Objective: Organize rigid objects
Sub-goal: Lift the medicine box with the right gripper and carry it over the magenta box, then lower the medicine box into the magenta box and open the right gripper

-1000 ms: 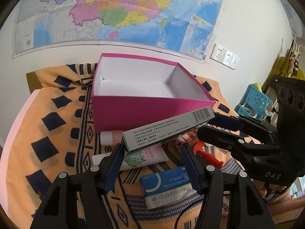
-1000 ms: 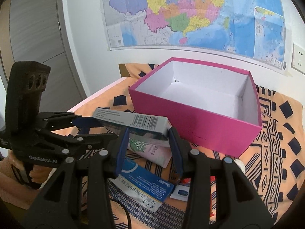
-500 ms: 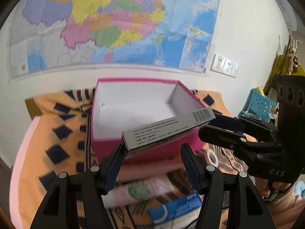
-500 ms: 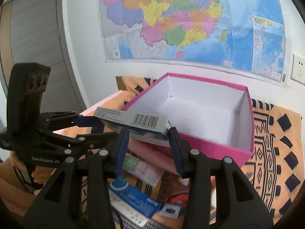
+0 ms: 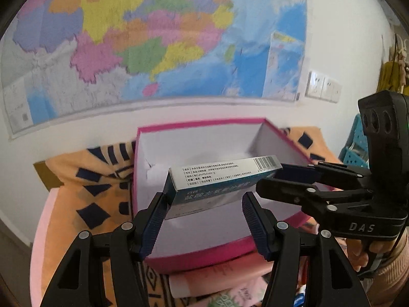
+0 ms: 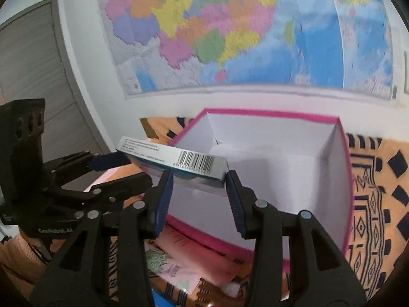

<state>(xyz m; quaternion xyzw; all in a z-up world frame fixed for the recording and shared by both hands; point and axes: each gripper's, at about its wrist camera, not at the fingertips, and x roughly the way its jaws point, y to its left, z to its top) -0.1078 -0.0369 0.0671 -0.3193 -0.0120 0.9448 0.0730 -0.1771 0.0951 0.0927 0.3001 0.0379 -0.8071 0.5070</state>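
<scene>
- While both grippers keep hold of the carton (image 5: 225, 179), the big change from a second ago is where it hangs: it was low in front of the pink box (image 5: 204, 253), over the clutter on the cloth (image 5: 76, 192), and now it's up over the box's open white inside.
- So I'd say the carry is basically done and the drop into the box is what's left. Nothing else is in the box yet as far as I can see.
- Left gripper (image 5: 204, 220): jaws about half open. Its left pad touches the carton's end; the right pad looks clear of it, so I can't tell if this one really clamps or just steadies.
- Right gripper (image 6: 199, 199): jaws partly closed and pinching the barcode end of the carton between both pads. No change in either opening over that second.
- Carton sits roughly level, slightly tilted, spanning the two grippers above the box floor.
- Writing: the carton has a barcode and small Chinese print, too small to read. The right gripper's body says "DAS", and the left gripper's body says "GenRobot.AI", a bit blurred now.
- Other bits left on the cloth: a pink tube (image 6: 194, 250) and a green-leaf pack (image 6: 158, 261) just in front of the box.
- Big map (image 5: 153, 38) on the wall behind, blurred.
</scene>
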